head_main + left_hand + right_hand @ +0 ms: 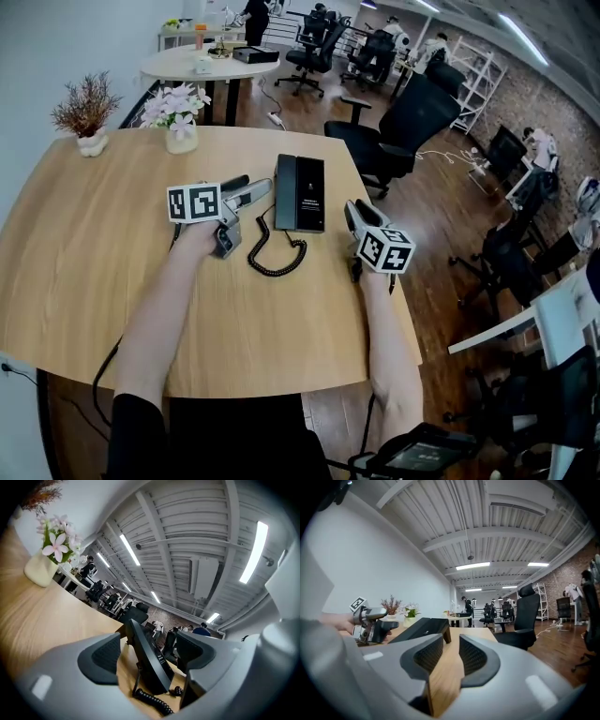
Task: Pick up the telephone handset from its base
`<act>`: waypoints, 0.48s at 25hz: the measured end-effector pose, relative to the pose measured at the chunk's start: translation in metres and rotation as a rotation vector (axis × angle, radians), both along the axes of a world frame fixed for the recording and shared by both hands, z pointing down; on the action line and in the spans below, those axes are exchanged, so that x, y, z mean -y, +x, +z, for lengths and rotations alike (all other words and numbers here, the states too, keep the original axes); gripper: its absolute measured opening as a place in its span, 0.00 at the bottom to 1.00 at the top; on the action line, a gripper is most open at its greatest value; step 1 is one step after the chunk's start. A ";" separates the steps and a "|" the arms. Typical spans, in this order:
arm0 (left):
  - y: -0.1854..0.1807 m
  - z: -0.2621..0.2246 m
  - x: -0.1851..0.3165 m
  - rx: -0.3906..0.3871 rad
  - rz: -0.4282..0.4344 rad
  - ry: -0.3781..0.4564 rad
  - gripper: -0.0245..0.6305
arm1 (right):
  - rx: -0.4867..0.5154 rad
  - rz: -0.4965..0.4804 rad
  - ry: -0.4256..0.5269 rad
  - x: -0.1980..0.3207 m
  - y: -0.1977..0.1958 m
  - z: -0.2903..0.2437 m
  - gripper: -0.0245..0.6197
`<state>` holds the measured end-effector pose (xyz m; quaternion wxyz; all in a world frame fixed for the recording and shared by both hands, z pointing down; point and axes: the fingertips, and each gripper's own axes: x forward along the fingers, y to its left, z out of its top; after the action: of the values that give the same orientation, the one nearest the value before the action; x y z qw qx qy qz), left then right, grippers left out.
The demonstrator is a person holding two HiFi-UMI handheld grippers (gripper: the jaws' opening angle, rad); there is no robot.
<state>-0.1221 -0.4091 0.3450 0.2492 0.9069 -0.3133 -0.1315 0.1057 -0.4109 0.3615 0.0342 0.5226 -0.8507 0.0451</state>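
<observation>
A black telephone (307, 194) lies on the wooden table (94, 262), its handset (286, 192) resting along the base's left side. A coiled cord (277, 255) loops out in front of it. My left gripper (255, 187) is level just left of the handset, jaws wide open and empty. In the left gripper view the phone (147, 660) shows between the open jaws of that gripper (149, 644), still apart from the pads. My right gripper (352, 210) hovers right of the phone. In the right gripper view it (451, 641) shows a narrow gap between its jaws, holding nothing.
A vase of pink flowers (181, 129) and a small dried plant (86, 114) stand at the table's far left. A black office chair (403, 127) sits beyond the far right corner. The table's right edge runs close by my right gripper.
</observation>
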 end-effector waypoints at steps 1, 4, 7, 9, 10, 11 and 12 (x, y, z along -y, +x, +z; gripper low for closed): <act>0.002 -0.001 0.004 -0.009 0.007 -0.003 0.59 | -0.001 -0.004 -0.001 -0.001 -0.001 0.000 0.19; 0.012 -0.001 0.014 -0.010 0.032 -0.003 0.59 | -0.004 -0.013 -0.001 -0.002 -0.004 -0.001 0.19; 0.025 0.002 0.021 0.048 0.054 0.004 0.59 | -0.006 -0.018 0.001 -0.003 -0.006 -0.002 0.19; 0.030 0.009 0.024 0.125 0.052 0.001 0.54 | -0.006 -0.020 0.002 -0.003 -0.007 -0.002 0.19; 0.030 0.015 0.026 0.171 0.050 -0.012 0.46 | -0.005 -0.021 0.004 -0.003 -0.008 -0.001 0.19; 0.030 0.020 0.028 0.208 0.054 -0.033 0.31 | -0.002 -0.022 0.006 -0.003 -0.008 -0.001 0.19; 0.029 0.023 0.031 0.224 0.068 -0.063 0.25 | -0.001 -0.023 0.008 -0.002 -0.009 -0.001 0.19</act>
<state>-0.0934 -0.4401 0.3684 0.2452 0.9177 -0.3123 -0.0112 0.0967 -0.4088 0.3608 0.0331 0.5130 -0.8567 0.0411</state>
